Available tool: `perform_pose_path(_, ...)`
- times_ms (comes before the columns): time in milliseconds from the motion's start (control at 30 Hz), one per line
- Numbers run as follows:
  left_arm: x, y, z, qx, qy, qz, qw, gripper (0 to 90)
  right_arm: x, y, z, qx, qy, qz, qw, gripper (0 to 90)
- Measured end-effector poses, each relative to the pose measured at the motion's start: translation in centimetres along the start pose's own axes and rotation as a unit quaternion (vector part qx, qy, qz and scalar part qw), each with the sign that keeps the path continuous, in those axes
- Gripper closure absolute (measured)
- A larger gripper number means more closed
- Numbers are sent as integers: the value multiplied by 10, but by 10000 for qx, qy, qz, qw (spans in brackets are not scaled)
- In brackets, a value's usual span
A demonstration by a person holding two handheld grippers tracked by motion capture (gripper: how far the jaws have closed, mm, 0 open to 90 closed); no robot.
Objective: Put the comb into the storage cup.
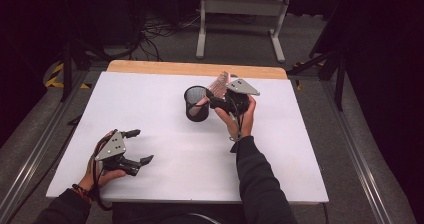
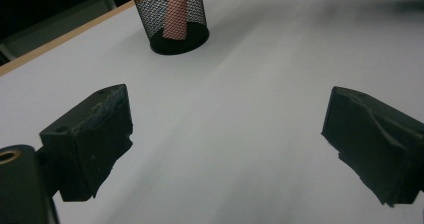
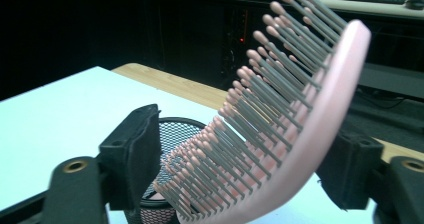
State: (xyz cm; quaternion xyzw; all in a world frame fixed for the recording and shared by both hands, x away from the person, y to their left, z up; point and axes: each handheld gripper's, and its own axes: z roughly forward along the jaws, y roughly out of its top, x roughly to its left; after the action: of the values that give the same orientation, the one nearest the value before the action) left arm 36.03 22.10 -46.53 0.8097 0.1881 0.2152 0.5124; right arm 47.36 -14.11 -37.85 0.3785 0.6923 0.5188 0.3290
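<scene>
A pink hairbrush [image 1: 218, 83] with grey, pink-tipped bristles stands tilted, its handle down inside a black mesh cup [image 1: 196, 104] in the middle of the white table [image 1: 150, 99]. My right gripper [image 1: 212, 101] is at the cup's right rim. In the right gripper view the hairbrush [image 3: 300, 109] rises between the jaws above the cup [image 3: 175, 131], and the right gripper [image 3: 240, 161] stands open with a gap on the bristle side. My left gripper [image 1: 142, 145] rests open near the front left. The left gripper [image 2: 227, 134] holds nothing and faces the cup [image 2: 150, 19], where the pink handle [image 2: 176, 9] shows through the mesh.
A wooden strip [image 1: 195, 68] runs along the table's far edge. Beyond it stand a white frame [image 1: 240, 14] and cables on the grey floor. Dark stands flank the table on both sides.
</scene>
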Motion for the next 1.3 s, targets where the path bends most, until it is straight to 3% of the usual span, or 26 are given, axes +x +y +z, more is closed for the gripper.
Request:
perform_pose_path(267, 1, 0, 0, -10, -6, -15, 10000, 65, 0, 2, -1, 22, -16, -106, 9999, 202)
perform_pose_path(633, 1, 0, 0, 24, -48, 5, 10000, 66, 5, 6, -3, 55, -96, -351, 9993, 41)
perform_pose_path(1000, 1, 0, 0, 11, -84, 8, 10000, 65, 6, 7, -4, 26, -89, -346, 9994, 35)
perform_pose_path(1300, 1, 0, -1, 3, -85, -16, 10000, 65, 4, 8, -8, -68, -215, -353, 9991, 42)
